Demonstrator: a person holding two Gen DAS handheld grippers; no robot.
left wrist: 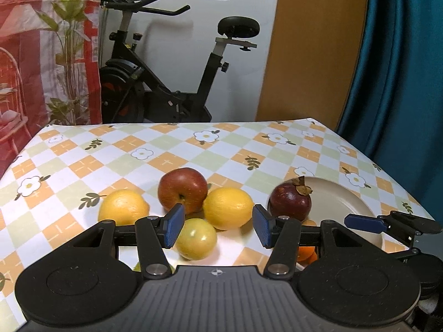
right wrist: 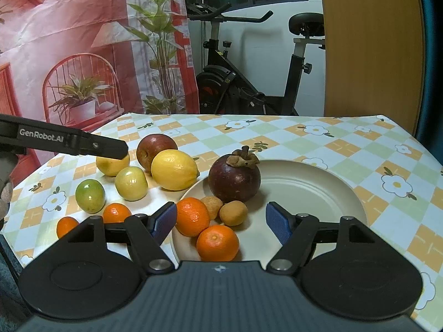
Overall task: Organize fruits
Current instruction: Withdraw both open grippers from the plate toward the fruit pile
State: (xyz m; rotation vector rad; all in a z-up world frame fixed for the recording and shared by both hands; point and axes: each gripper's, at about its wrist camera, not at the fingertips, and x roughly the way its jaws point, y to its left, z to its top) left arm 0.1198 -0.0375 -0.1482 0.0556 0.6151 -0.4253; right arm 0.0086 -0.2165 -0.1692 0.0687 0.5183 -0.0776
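On the cream plate lie a dark purple mangosteen, two oranges and two small brown longans. Left of the plate, on the cloth, sit a red apple, two lemons, a yellow-green fruit, a green fruit and two small oranges. My left gripper hovers open over the yellow-green fruit and the nearer lemon, holding nothing. My right gripper stands open above the plate's near side, with the oranges just beyond its pads and nothing gripped.
The table carries a checked cloth with flowers; its far edge and left edge are close to the fruit. An exercise bike stands behind the table, a printed curtain to the left, a teal drape to the right.
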